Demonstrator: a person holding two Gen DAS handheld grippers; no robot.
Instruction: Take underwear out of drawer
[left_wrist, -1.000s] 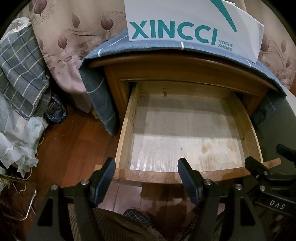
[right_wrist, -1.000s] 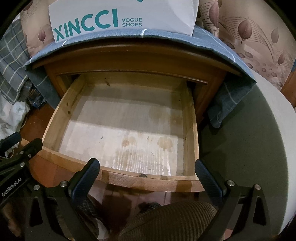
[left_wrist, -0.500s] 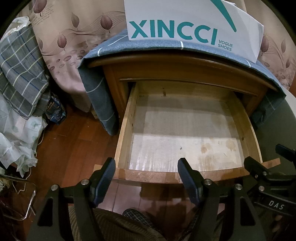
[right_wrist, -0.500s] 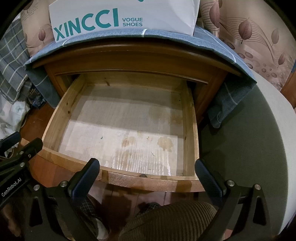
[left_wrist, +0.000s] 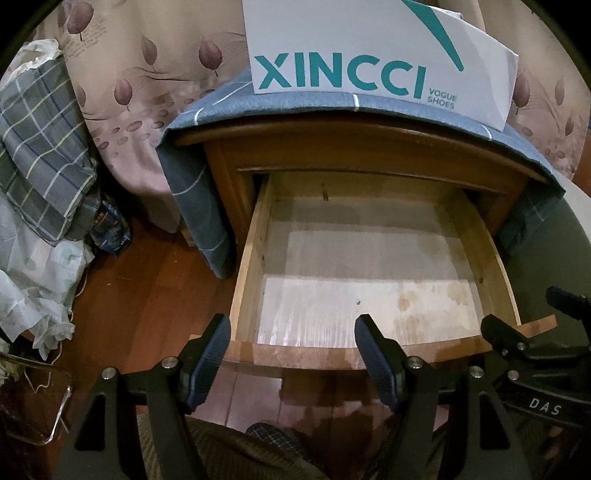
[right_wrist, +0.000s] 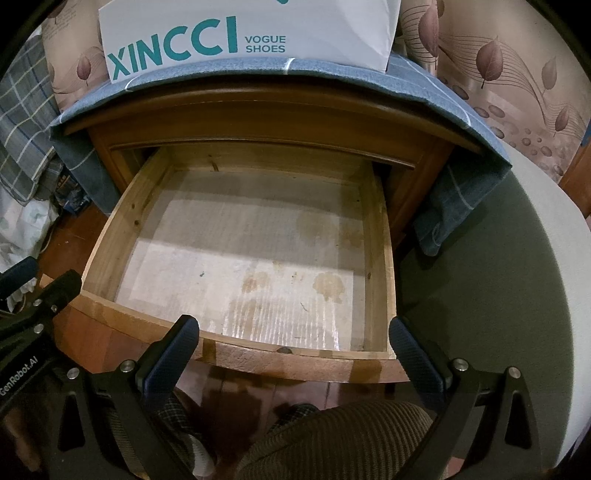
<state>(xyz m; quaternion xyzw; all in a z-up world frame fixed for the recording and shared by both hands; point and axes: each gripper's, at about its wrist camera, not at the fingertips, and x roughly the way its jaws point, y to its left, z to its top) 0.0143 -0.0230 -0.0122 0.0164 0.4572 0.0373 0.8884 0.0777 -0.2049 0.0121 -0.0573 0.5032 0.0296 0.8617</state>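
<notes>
The left gripper (left_wrist: 291, 354), black-armed with dark blue ribbed pads, hangs just in front of the drawer's front rail with its jaws apart and nothing between them. The right gripper (right_wrist: 293, 354) is built the same, stands wider apart, is just as empty, and is also poised over that rail. Both tilt downward into the drawer, which reads as a looking pose rather than a reaching one.

Beyond the fingers lies the pulled-out pale wooden drawer (left_wrist: 251, 266) of a brown wooden nightstand (right_wrist: 258, 118). Its floor, lined with whitish stained paper (right_wrist: 236, 273), shows bare from wall to wall (a few brown blotches and specks, no fabric). No underwear is visible in either view, so it is either already out or somewhere the cameras do not reach; which, I cannot tell.

Over the nightstand's top hangs a blue-grey cloth with thin white lines (left_wrist: 199, 206), and on it stands a white cardboard shoe box with teal lettering (right_wrist: 251, 33). To the left, on the reddish wood floor (left_wrist: 147, 295), plaid grey bedding (left_wrist: 40, 155) is heaped.
</notes>
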